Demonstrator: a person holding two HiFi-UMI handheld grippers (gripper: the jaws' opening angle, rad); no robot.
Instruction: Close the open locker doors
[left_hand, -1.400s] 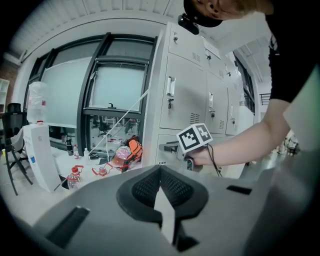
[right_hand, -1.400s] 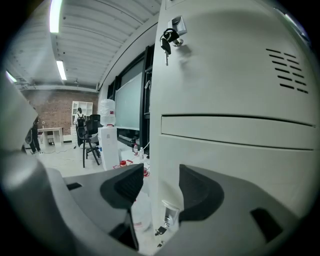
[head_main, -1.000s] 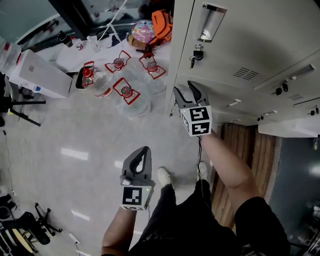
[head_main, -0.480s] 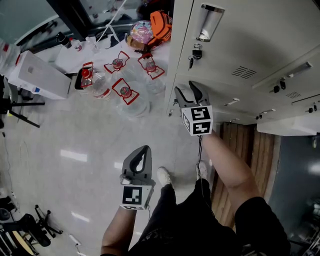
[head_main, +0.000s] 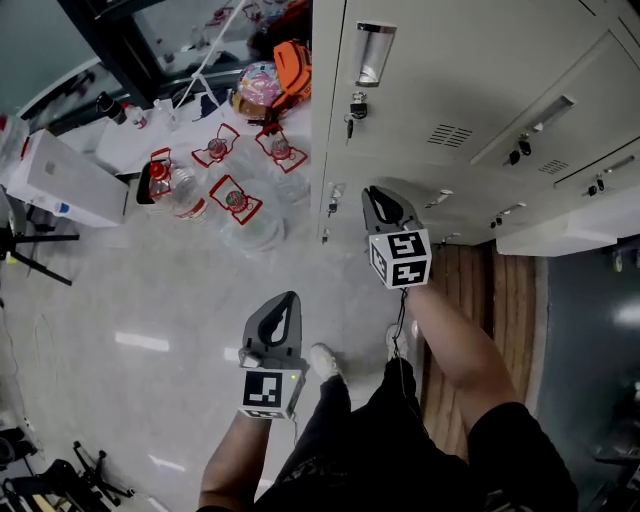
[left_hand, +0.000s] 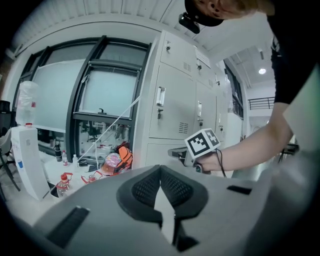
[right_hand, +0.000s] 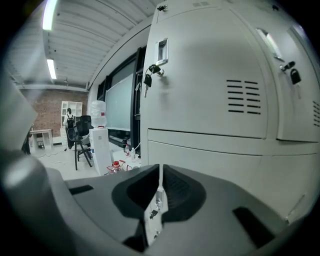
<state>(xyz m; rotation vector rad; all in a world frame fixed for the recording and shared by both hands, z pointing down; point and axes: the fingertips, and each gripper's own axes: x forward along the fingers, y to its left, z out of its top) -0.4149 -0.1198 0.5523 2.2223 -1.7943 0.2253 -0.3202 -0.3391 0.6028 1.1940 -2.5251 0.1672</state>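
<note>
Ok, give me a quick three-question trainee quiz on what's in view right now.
1. True or false: the left gripper has a bottle between its jaws.
2. What hangs below the recessed handle of the upper locker door? A) keys B) a towel C) a glove
3. What colour are the carry handles on the water bottles standing on the floor?
Key: 1 false, its jaws are shut and empty. 2 A, keys. 3 red.
</note>
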